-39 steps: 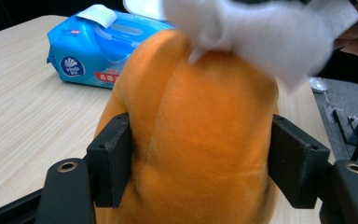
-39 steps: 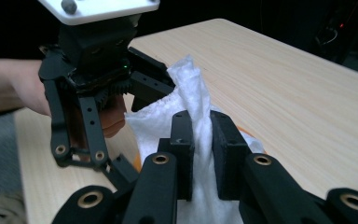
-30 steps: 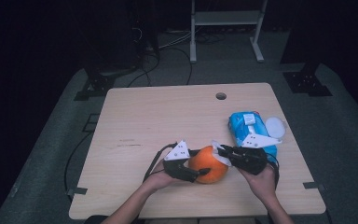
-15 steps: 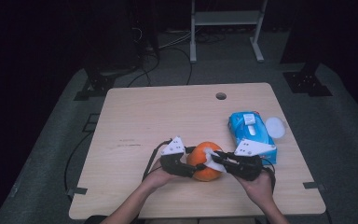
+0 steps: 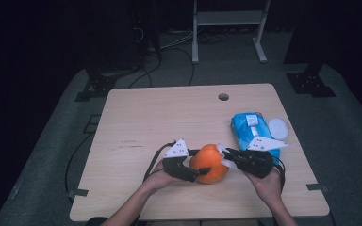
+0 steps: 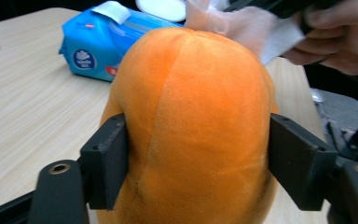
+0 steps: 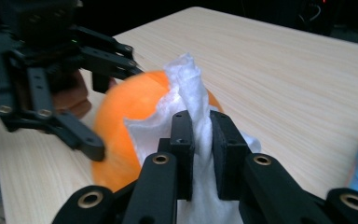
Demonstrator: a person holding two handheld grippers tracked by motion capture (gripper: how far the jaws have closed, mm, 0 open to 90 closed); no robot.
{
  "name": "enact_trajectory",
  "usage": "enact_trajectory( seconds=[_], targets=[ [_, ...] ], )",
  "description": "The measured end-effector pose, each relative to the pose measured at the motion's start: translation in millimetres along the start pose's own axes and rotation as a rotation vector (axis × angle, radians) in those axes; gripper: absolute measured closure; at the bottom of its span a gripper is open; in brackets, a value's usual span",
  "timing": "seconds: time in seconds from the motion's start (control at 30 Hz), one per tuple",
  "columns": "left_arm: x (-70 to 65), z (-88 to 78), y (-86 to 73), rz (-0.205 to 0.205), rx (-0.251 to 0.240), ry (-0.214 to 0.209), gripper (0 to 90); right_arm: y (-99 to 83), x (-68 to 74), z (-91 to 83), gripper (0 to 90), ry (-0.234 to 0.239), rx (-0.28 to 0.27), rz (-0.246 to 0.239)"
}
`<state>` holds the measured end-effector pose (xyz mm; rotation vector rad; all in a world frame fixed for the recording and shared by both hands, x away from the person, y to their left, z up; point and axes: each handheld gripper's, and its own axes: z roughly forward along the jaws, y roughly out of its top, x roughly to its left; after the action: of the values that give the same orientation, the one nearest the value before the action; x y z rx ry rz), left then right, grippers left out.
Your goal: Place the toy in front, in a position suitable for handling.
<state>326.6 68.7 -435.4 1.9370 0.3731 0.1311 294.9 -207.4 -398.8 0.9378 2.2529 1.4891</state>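
Observation:
An orange plush ball (image 5: 209,164) rests on the wooden table (image 5: 169,113) near its front edge. My left gripper (image 5: 199,162) is shut on it, a pad pressed into each side (image 6: 196,163); its jaws have just been opening a little, with the plush (image 6: 196,107) still between them. My right gripper (image 5: 226,157) comes in from the right, shut on a crumpled white wipe (image 7: 186,79). The wipe (image 5: 222,151) lies against the ball's upper right side (image 7: 121,107). The right gripper's pads (image 7: 200,126) pinch the wipe tightly.
A blue pack of wipes (image 5: 250,127) with its white lid (image 5: 278,127) flipped open lies at the right, just behind my right hand. A small round hole (image 5: 223,97) sits near the table's far edge. Dark floor, cables and a metal stand lie beyond.
The right gripper with the wipe has shifted slightly across the ball's right side, first down and left, then back. The left gripper and the ball have hardly moved.

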Motion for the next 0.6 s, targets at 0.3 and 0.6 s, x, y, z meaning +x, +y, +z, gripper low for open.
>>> enact_trajectory(
  seconds=[0.3,0.6],
  targets=[
    [-0.3,1.6,1.0,-0.035,-0.002,0.030,28.9,13.5,41.2,11.0,79.4,0.051,0.002,-0.155],
    [-5.9,3.4,1.6,0.021,0.001,-0.007,28.5,1.1,-1.3,-1.5,79.5,0.004,-0.015,-0.010]
  ],
)
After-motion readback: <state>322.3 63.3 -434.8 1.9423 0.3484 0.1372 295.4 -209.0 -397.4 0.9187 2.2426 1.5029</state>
